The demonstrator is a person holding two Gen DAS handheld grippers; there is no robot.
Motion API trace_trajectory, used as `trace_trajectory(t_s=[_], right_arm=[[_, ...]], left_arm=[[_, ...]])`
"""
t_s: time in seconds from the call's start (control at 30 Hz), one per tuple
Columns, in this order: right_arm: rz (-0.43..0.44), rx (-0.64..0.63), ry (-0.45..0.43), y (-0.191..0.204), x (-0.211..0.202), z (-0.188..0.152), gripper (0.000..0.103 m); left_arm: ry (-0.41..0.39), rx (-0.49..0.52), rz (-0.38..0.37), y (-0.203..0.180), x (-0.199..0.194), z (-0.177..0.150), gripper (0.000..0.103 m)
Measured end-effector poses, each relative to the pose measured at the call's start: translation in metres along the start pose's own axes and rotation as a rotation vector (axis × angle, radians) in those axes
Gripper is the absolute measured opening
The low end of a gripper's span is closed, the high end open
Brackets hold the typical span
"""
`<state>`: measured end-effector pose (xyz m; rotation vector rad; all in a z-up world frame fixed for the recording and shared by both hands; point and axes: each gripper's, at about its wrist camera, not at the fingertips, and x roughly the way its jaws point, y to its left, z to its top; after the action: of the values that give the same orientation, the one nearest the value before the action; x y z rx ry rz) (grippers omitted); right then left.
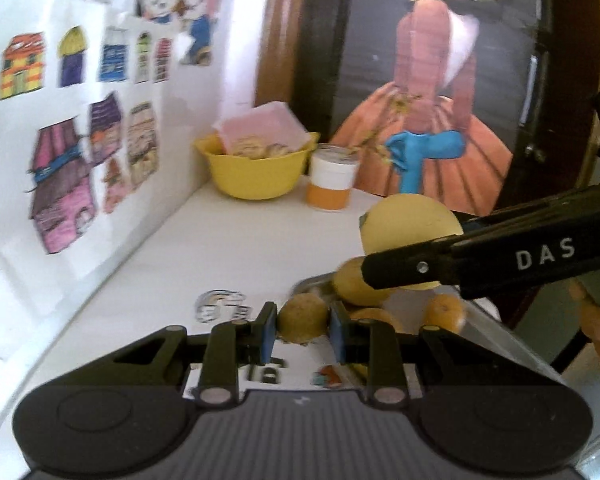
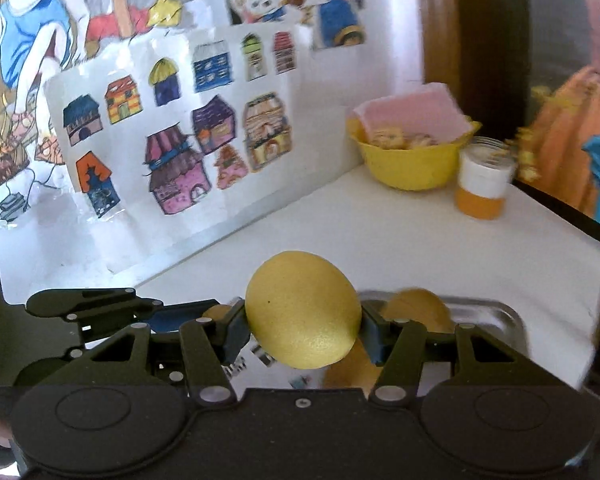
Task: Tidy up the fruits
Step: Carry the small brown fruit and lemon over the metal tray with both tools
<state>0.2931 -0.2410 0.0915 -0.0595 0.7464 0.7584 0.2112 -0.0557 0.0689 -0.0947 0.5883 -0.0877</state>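
- The right gripper (image 2: 303,330) is clenched on a big yellow lemon (image 2: 303,315), one pad on each side across its middle. It is held up in the air, above the near end of the metal tray (image 2: 496,312).
- The left gripper (image 1: 303,334) has its blue pads (image 1: 267,336) on either side of a small brownish-yellow fruit (image 1: 303,317), and seems to be gripping it just beside the tray's left edge; whether the fruit is off the table, I cannot tell.
- More fruit already lies in the tray: a yellow one (image 1: 354,284) and orange ones (image 1: 446,314).
- To do this step well, I judge each fruit should go down over a bare patch of tray, low before letting go, since round fruit rolls.
- The two grippers are close together, so one should place first and move clear.
- Far back, well apart, stand a yellow bowl (image 1: 256,172) and a jar (image 1: 332,180); neither is in the way.
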Motion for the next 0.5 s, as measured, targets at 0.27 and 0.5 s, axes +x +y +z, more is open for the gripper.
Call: trace_trajectory(t_s=[0.27,0.5], right_arm=[[-0.103,0.048,-0.016,-0.036,-0.048,-0.031,0.059],[-0.197,0.043,-0.020,-0.054,-0.069,-0.062,0.059]], left_arm=[[0.002,0.035,-0.069,-0.043,0.007,-0.002,0.030],[0.018,0.046,-0.116,-0.070,0.015,-0.007,0.030]])
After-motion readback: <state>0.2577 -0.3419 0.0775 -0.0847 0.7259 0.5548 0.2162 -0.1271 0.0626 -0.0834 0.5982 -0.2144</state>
